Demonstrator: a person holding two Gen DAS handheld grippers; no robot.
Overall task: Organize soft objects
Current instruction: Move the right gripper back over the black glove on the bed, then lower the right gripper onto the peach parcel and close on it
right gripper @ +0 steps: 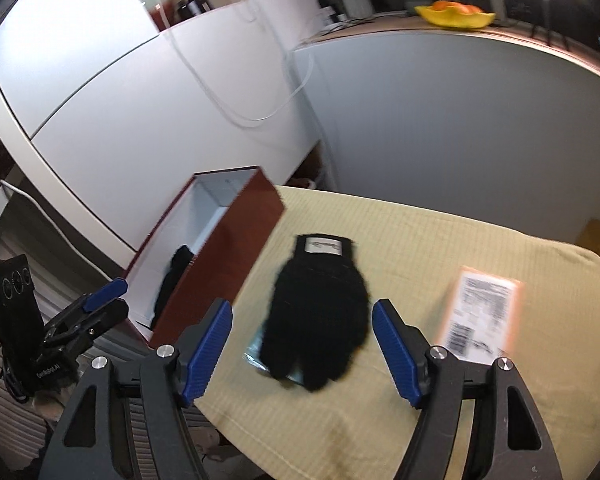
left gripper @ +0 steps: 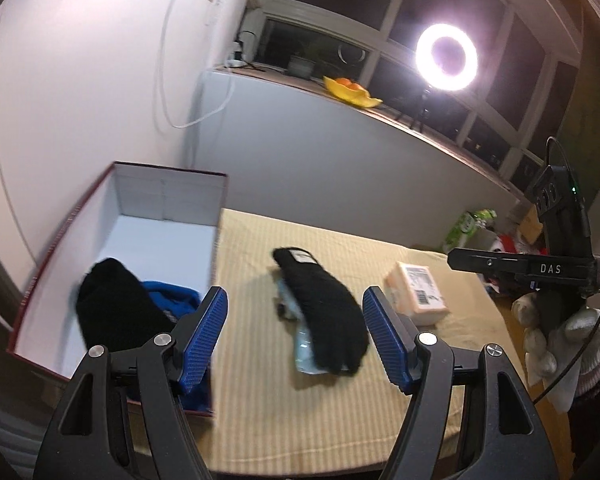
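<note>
The black glove [right gripper: 320, 308] is lying near the middle of the cloth-covered table [right gripper: 440, 240], resting on a clear packet [right gripper: 256, 354] — the likeliest snag. Both the right gripper [right gripper: 302, 344] and the left gripper [left gripper: 294, 334] are hanging wide apart, holding nothing. A shallow pinch is risking dragging the packet along into the red box [left gripper: 140, 216] at the table's left edge, where a black item [left gripper: 116, 308] and a blue one [left gripper: 172, 296] are already sitting.
</note>
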